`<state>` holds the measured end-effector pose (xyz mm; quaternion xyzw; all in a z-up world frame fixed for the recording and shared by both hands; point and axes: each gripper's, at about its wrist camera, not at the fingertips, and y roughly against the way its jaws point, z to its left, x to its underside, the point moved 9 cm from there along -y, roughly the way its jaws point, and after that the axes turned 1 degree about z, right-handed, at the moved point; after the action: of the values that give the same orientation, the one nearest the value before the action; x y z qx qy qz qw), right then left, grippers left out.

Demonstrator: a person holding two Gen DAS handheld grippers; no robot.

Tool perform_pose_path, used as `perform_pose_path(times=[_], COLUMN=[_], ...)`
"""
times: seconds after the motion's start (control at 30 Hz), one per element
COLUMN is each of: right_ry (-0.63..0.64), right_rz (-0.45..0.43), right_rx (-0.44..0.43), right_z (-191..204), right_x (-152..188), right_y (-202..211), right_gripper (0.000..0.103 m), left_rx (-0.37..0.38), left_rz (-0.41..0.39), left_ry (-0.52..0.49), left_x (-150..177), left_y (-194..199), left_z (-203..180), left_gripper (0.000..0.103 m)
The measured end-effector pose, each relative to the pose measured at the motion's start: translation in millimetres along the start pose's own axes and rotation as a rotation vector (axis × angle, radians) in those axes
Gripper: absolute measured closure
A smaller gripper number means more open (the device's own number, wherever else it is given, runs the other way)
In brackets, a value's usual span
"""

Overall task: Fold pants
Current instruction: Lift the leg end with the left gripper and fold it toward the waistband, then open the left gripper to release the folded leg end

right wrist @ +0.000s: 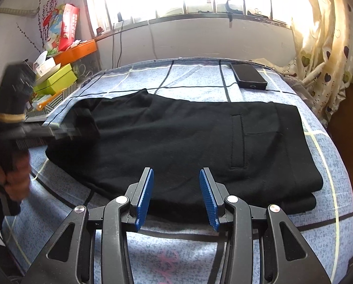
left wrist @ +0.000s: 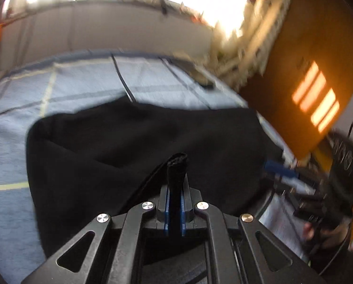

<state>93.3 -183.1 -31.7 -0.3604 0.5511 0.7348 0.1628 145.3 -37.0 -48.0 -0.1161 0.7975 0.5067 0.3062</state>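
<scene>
Left gripper [left wrist: 174, 203] pinches pants [right wrist: 176, 142] hem; right gripper [right wrist: 176, 198] spread, empty — pocket only in right view.

Left wrist view motion-blurred; right gripper [left wrist: 323, 203] smeared at edge; pants [left wrist: 129, 146] hem perhaps pinched.

Your pants [right wrist: 176, 137] lay across the middle of the bed [right wrist: 330, 156], waistband toward its right edge, a phone [right wrist: 248, 75] sat behind them by the far edge, boxes [right wrist: 58, 75] stood beyond the bed's left edge.
</scene>
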Motion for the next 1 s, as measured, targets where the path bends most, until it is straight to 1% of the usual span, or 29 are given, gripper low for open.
perform_pose_path(times=[0.03,0.1,0.13,0.17,0.2,0.23,0.3,0.33,0.4,0.43,0.47,0.5,0.6,0.63,0.7,0.73,0.77,0.83,0.87,0.93,1.0], right_ry=[-0.003,-0.005,-0.005,-0.008,-0.009,-0.008,-0.011,-0.01,-0.003,0.002,0.006,0.008,0.013,0.015,0.015,0.014,0.013,0.01,0.01,0.011,0.013], right_rz=[0.0,-0.003,-0.007,-0.007,-0.009,-0.014,-0.018,-0.019,-0.019,-0.019,-0.021,-0.023,-0.026,-0.026,-0.026,-0.027,-0.028,-0.026,-0.026,-0.024,-0.023], right_rx=[0.0,-0.002,-0.002,0.0,-0.001,-0.004,-0.005,-0.009,-0.016,-0.017,-0.02,-0.023,-0.031,-0.031,-0.033,-0.032,-0.032,-0.031,-0.031,-0.035,-0.039], right_z=[-1.0,-2.0,-2.8,-3.8,-4.3,-4.6,-4.2,-3.2,-0.1,1.2,2.7,3.8,6.6,7.1,7.6,7.6,7.3,6.9,6.8,7.7,8.9], right_x=[0.1,-0.2,-1.0,-1.5,-2.3,-2.8,-4.0,-4.3,-4.1,-4.1,-4.1,-4.0,-4.4,-4.3,-4.1,-4.2,-4.2,-4.1,-4.1,-4.1,-4.2], right_y=[0.3,1.3,1.8,1.8,2.0,2.2,1.4,0.9,0.5,0.5,0.7,1.2,1.5,1.5,1.8,2.1,2.3,1.7,1.7,1.2,0.3], right_gripper=[0.061,0.061,0.061,0.061,0.061,0.061,0.061,0.061,0.061,0.061,0.061,0.061,0.061,0.061,0.061,0.061,0.061,0.061,0.061,0.061,0.061], left_rx=[-0.002,-0.01,0.014,0.05,0.071,0.071,0.067,0.051,0.0,-0.054,-0.103,-0.132,-0.17,-0.164,-0.119,-0.123,-0.119,-0.112,-0.111,-0.101,-0.072], left_rz=[0.031,0.046,0.044,0.027,0.001,-0.025,-0.099,-0.135,-0.188,-0.205,-0.216,-0.218,-0.177,-0.158,-0.114,-0.096,-0.082,-0.07,-0.063,-0.071,-0.056], left_ry=[-0.021,-0.03,-0.028,-0.023,-0.027,-0.035,-0.044,-0.028,0.029,0.062,0.092,0.127,0.232,0.254,0.284,0.299,0.293,0.274,0.282,0.278,0.27], left_x=[6.0,9.9,9.4,9.6,10.1,11.1,13.5,13.5,14.0,13.7,13.9,13.7,13.2,13.4,12.8,13.9,14.3,15.4,16.5,16.4,14.9], left_y=[-7.2,-10.1,-5.2,3.8,15.2,26.1,55.6,68.9,88.3,94.7,98.2,98.7,86.3,79.2,63.5,57.6,52.1,42.7,40.4,41.0,39.3], left_z=[-2.5,-6.8,-9.8,-14.0,-17.6,-19.7,-20.8,-14.2,6.3,22.3,37.9,53.8,92.7,100.8,106.5,109.4,108.9,102.6,102.2,95.5,88.9], left_gripper=[0.095,0.087,0.077,0.063,0.057,0.053,0.053,0.053,0.05,0.049,0.048,0.048,0.048,0.048,0.048,0.048,0.048,0.048,0.05,0.05,0.066])
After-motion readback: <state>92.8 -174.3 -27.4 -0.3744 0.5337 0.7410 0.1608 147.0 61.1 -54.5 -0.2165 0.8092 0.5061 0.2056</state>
